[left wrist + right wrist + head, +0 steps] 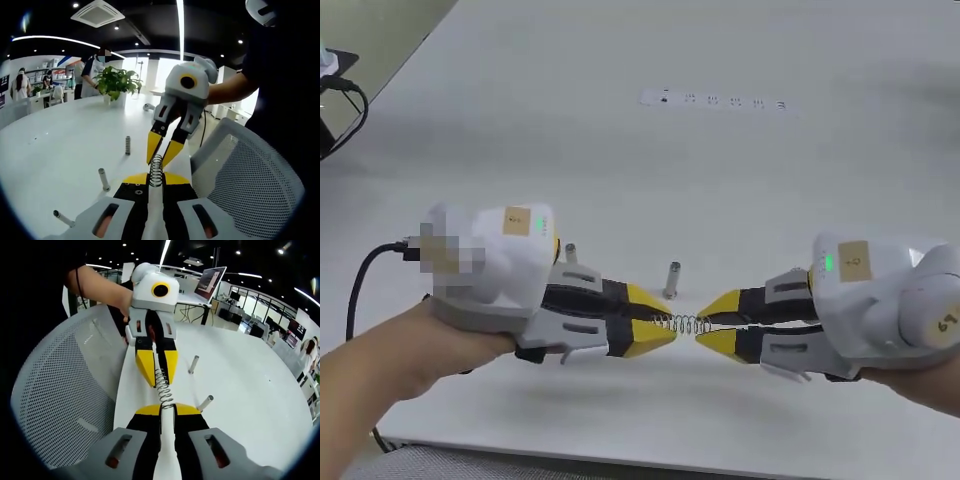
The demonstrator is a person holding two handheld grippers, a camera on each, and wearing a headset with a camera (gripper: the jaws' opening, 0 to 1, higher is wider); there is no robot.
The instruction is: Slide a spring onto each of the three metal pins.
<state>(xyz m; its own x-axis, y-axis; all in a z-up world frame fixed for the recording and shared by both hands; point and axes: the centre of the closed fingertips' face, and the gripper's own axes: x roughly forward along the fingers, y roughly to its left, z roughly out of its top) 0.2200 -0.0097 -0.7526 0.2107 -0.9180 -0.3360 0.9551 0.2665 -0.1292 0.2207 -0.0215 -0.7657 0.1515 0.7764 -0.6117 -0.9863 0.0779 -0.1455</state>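
Head view: pinching opposite ends of a spring (686, 322), the fingers of your left gripper (672, 325) and right gripper (701, 325) hold it level above the white surface (620, 150). One metal pin (674, 278) stands just beyond the spring; a second pin (570, 252) stands farther left of it.

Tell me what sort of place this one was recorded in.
Probably an open-plan office: a long white table, a potted plant, a ceiling air-conditioning unit and a laptop on another desk.

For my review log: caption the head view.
Left gripper and right gripper hold one spring over the table, a pin behind.
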